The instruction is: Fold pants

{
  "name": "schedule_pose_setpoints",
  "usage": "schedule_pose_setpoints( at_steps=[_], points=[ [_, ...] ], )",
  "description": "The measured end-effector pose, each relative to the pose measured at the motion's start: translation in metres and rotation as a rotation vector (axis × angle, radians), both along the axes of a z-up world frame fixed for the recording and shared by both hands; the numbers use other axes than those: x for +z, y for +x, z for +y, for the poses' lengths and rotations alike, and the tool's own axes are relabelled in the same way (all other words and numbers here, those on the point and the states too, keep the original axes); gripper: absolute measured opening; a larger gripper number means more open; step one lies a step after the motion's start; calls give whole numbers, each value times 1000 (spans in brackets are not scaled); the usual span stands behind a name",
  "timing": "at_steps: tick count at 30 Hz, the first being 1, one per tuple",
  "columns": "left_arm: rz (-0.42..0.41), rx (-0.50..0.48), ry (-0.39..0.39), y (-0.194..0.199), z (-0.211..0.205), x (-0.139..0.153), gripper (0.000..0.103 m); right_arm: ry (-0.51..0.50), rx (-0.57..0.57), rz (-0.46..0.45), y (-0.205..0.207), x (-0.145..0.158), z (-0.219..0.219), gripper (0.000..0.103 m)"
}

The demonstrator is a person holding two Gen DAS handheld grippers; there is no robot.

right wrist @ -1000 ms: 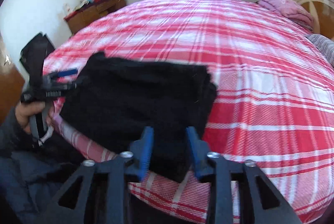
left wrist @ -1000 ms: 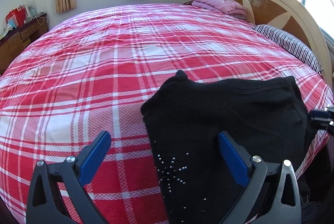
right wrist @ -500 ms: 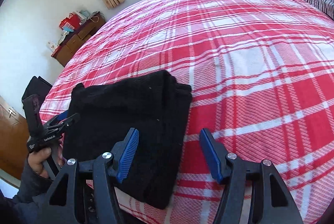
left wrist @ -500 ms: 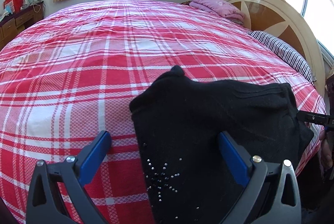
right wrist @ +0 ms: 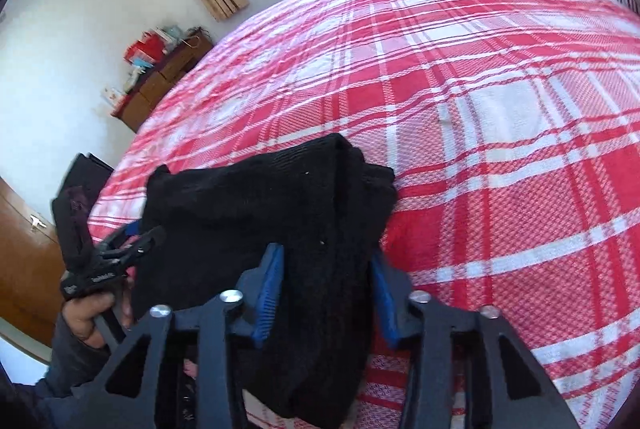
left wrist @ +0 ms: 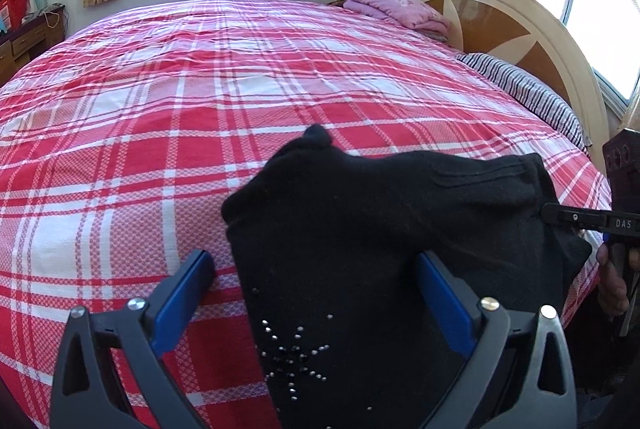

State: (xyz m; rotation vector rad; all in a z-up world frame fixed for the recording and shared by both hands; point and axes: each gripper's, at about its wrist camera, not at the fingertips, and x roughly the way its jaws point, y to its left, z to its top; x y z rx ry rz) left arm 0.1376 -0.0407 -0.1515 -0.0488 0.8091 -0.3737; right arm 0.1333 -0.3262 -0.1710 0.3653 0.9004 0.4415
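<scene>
Lying folded at the near edge of the plaid bed (left wrist: pixel 160 133), the black pants (right wrist: pixel 256 213) sit between the right gripper's (right wrist: pixel 326 293) closing jaws, while the left gripper's (left wrist: pixel 316 297) wide jaws, also narrowing, straddle their studded edge.

The right gripper (right wrist: pixel 326 293) is closing on the folded black pants (right wrist: pixel 260 213) at the plaid bedspread's (right wrist: pixel 500 109) near edge.

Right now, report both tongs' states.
Left tongs: open, closing slightly, straddling the black pants' edge.
Right tongs: closing on the pants' folded end.
</scene>
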Motion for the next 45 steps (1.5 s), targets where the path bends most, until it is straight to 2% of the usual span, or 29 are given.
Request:
schedule_pose_setpoints(
  at_steps=[2, 4, 6, 7, 10, 12, 13, 16, 19, 26, 31, 34, 39, 45],
  points=[
    [11, -19, -38, 0, 2, 2, 87, 29, 0, 6, 1, -2, -2, 35],
    [27, -24, -86, 2, 8, 2, 87, 42, 0, 9, 1, -3, -4, 34],
    [39, -20, -138, 4, 16, 1, 81, 48, -1, 6, 0, -2, -5, 32],
    [46, -17, -159, 6, 20, 2, 76, 47, 0, 0, -1, -1, -5, 31],
    [75, -27, -221, 9, 29, 1, 49, 45, 3, -13, -5, 3, -3, 30],
    [102, -30, -277, 10, 34, -2, 36, 43, 6, -20, -6, 6, -2, 29],
    [113, -38, -299, 11, 35, -3, 25, 42, 10, -25, -6, 8, -2, 29],
    [126, -37, -336, 9, 39, -3, 14, 29, 28, -35, -7, 15, 2, 28],
    [135, -27, -379, 9, 45, 1, 13, 22, 50, -49, -5, 25, 5, 27],
    [92, 12, -403, 6, 67, 21, 12, -13, 135, -110, 25, 60, 31, 27],
    [13, 100, -400, 4, 105, 44, 12, -46, 250, -131, 78, 82, 82, 27],
    [-42, 186, -380, 4, 139, 57, 12, -38, 338, -136, 111, 88, 121, 27],
    [-85, 324, -354, 7, 190, 59, 12, -22, 450, -148, 162, 86, 188, 27],
    [-72, 453, -283, 9, 227, 41, 12, -18, 514, -127, 208, 57, 262, 27]
  ],
)
